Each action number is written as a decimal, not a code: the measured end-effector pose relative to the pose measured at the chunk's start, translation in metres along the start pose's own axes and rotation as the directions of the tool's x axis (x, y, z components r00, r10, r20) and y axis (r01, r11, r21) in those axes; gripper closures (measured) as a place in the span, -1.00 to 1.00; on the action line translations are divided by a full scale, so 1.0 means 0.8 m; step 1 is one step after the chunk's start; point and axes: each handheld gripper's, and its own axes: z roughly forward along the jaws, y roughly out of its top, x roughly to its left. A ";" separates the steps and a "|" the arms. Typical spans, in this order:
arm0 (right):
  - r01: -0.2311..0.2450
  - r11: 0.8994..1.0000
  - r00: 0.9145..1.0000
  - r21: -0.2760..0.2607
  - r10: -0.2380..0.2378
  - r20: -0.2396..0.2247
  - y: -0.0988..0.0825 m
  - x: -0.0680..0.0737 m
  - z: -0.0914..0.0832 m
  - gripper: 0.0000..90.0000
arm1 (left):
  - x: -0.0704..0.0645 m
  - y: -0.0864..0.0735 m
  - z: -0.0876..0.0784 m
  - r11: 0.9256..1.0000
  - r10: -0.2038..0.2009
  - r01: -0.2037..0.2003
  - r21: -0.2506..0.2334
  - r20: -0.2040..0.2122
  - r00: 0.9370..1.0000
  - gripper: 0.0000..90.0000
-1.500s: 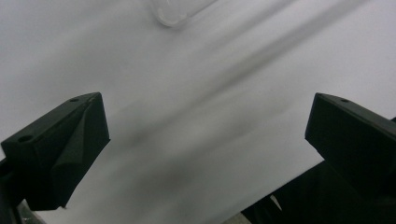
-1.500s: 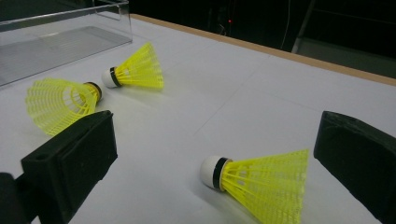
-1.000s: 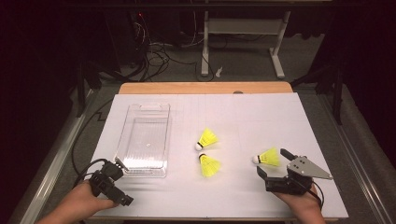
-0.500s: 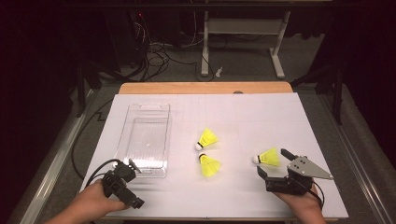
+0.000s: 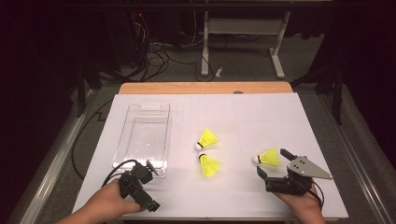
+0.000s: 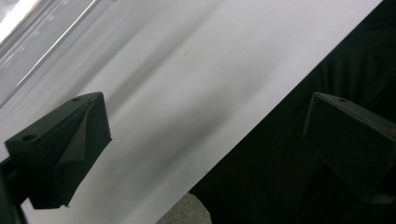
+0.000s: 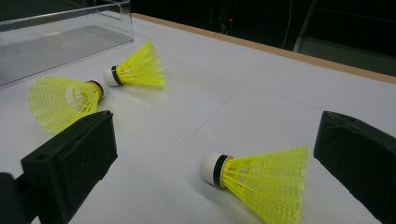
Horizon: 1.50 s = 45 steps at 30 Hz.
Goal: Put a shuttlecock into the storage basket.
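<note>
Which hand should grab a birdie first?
Probably the right. Its open tongs already sit around the nearest birdie. The left tongs are by the bin, away from the birdies.

shuttlecocks [image 7: 261, 179]: yellow plastic mesh, matt | bin [image 5: 144, 137]: clear glossy plastic | table [image 5: 261, 116]: matt white, wood edge

You are working in a lab or test room, not a home: the table [image 5: 261, 116] carries a plain white sheet over a wooden top, framed by metal rails [image 5: 56, 158] along its sides. At 12 o'clock beyond it, the bare grey floor holds a loose tangle of cables [image 5: 159, 51] and the white legs of an adjustable desk [image 5: 205, 42]. The surroundings at 9 and 3 o'clock are dark, with light falling on your table alone.
</note>
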 end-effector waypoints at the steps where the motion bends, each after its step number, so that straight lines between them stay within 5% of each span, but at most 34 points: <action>1: 0.000 1.000 1.000 0.000 0.000 0.000 0.000 0.000 0.000 -1.00 | -0.003 0.003 0.001 1.000 0.006 -0.006 -0.001 0.005 1.000 -0.96; 22: -0.001 1.000 1.000 0.000 0.001 -0.002 -0.001 0.000 -0.001 -1.00 | -0.053 0.068 0.002 0.992 0.124 -0.124 0.012 0.010 0.992 -0.98; 45: -0.002 1.000 1.000 -0.005 0.002 -0.004 -0.001 -0.001 -0.002 -1.00 | -0.076 0.127 -0.001 0.982 0.188 -0.188 0.019 0.006 0.982 -0.98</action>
